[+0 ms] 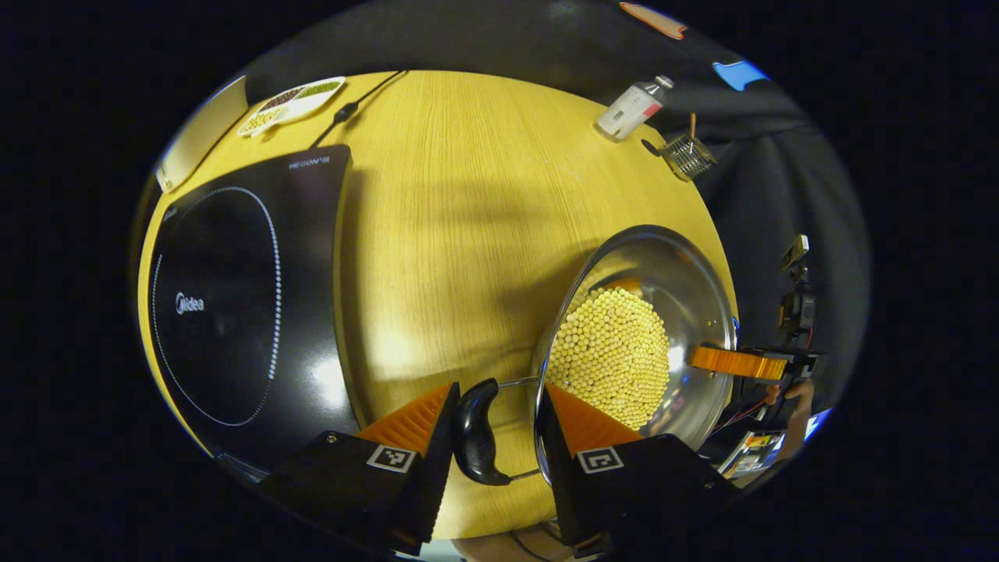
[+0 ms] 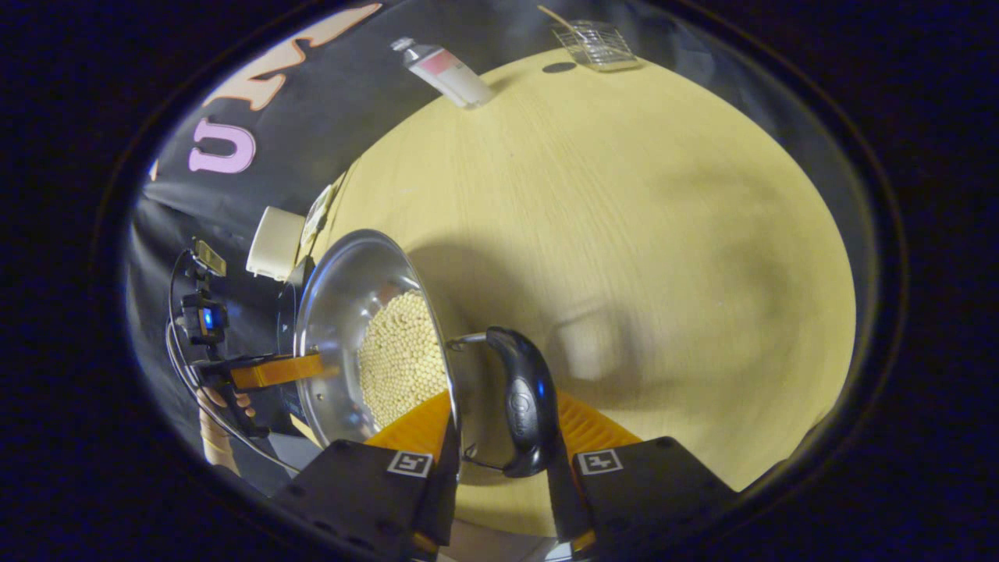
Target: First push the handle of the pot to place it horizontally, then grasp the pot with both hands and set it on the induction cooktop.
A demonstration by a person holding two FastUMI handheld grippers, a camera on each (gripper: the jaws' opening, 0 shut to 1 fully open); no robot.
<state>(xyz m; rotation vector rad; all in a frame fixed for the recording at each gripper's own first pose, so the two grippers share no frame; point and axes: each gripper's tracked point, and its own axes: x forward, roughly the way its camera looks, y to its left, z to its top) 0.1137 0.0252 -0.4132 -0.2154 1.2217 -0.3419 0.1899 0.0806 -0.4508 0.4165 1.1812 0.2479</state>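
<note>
Our left gripper [image 1: 495, 437] and right gripper [image 2: 499, 460] each carry blocky bodies with a square fiducial marker and one round screw per side; finger faces are ridged. Seen from the left gripper view, cables trail beneath the right unit; its top carries a small mounted device.

In the left gripper view, the near rim of the pot [image 1: 636, 343] at about five o'clock is hidden behind the left gripper [image 1: 493, 425], whose own base is cut off at the bottom, and the cooktop [image 1: 242, 308] runs out of sight at eight o'clock. In the right gripper view, the right gripper [image 2: 499, 441] covers the lower end of the pot handle [image 2: 527, 406] at six o'clock. The wire basket [image 2: 597, 43] at twelve o'clock is too small to tell its contents, and whether either gripper presses on its handle cannot be told.
</note>
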